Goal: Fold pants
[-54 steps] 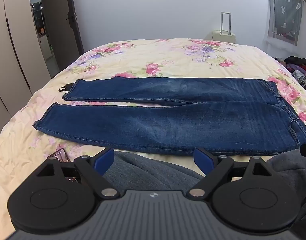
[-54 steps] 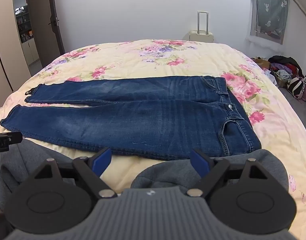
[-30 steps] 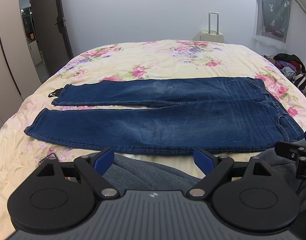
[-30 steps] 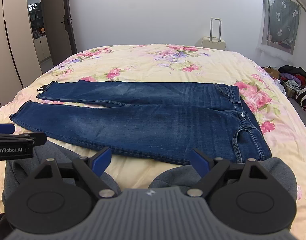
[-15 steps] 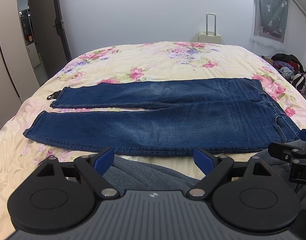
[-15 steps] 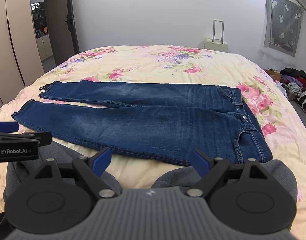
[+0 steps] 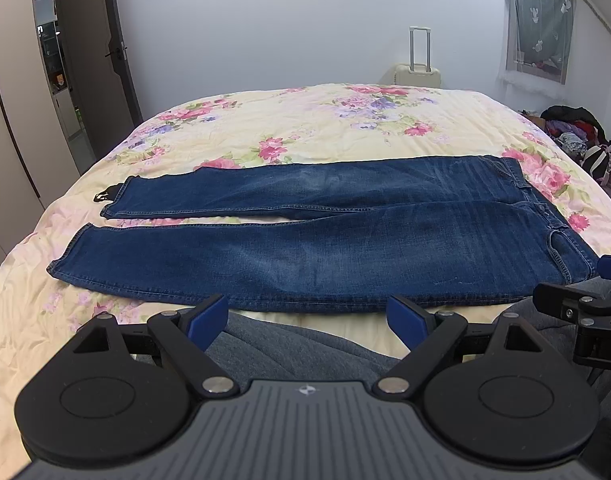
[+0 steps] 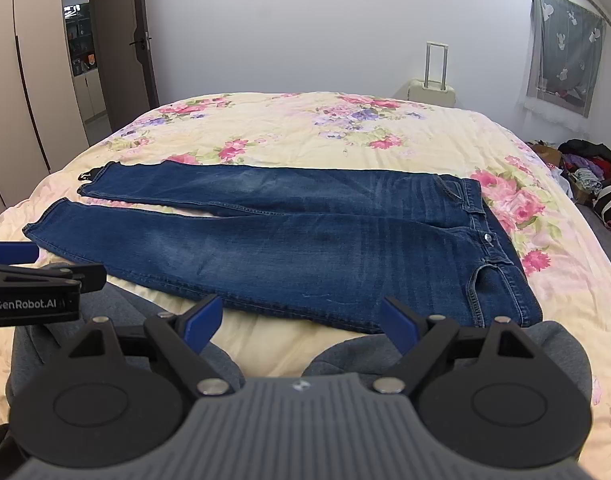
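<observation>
Claws (image 7: 307, 316) (both agape) short of jeans (image 7: 325, 240)

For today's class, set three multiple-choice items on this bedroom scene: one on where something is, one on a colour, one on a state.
1. Where does the waistband of the jeans lie in the right wrist view?
A. toward the right side of the bed
B. toward the left side
C. hanging off the far end

2. What colour are the pads on the gripper fingers?
A. red
B. blue
C. green

3. How do the jeans lie?
A. folded in half
B. rolled up
C. spread flat with both legs apart

Answers: 1 A, the button and pocket sit at the right end. 2 B, blue pads show on the left gripper and the right gripper. 3 C, a strip of floral bedspread shows between the legs.
</observation>
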`<state>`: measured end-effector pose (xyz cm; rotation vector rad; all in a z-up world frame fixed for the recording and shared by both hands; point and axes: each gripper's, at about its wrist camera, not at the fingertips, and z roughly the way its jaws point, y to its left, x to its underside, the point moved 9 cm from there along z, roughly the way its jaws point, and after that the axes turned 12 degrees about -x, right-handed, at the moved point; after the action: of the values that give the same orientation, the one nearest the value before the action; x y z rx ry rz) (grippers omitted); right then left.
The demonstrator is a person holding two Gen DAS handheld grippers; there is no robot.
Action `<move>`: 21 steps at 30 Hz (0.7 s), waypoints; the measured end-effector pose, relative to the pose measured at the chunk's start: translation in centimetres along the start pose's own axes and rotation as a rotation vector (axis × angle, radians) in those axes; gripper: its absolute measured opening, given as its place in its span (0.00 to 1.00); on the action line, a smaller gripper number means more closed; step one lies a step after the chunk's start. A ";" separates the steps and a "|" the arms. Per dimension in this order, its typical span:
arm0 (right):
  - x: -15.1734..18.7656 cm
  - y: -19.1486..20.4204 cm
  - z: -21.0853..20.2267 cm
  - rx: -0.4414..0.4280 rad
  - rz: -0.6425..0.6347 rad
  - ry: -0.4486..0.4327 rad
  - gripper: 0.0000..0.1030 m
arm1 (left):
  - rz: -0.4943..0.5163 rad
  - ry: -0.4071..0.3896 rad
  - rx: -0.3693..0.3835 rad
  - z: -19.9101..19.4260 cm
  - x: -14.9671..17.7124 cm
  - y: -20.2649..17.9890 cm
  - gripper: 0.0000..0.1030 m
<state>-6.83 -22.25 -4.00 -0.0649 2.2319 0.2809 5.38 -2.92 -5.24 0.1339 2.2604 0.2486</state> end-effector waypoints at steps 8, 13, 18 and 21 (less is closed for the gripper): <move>0.0 0.1 0.0 0.001 0.000 0.000 0.80 | 0.001 -0.001 -0.002 0.0 0.0 0.0 1.00; 0.0 0.1 0.0 0.001 0.000 0.000 0.80 | 0.001 -0.001 -0.003 -0.1 0.0 -0.1 1.00; 0.0 0.1 -0.1 0.002 -0.001 -0.001 0.80 | 0.000 -0.003 -0.003 -0.2 0.0 -0.1 1.00; 0.0 0.1 -0.1 0.002 -0.001 0.000 0.80 | 0.001 -0.003 -0.002 -0.2 0.0 -0.1 1.00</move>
<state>-6.93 -22.15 -3.95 -0.0643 2.2320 0.2779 5.23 -3.08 -5.17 0.1337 2.2572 0.2512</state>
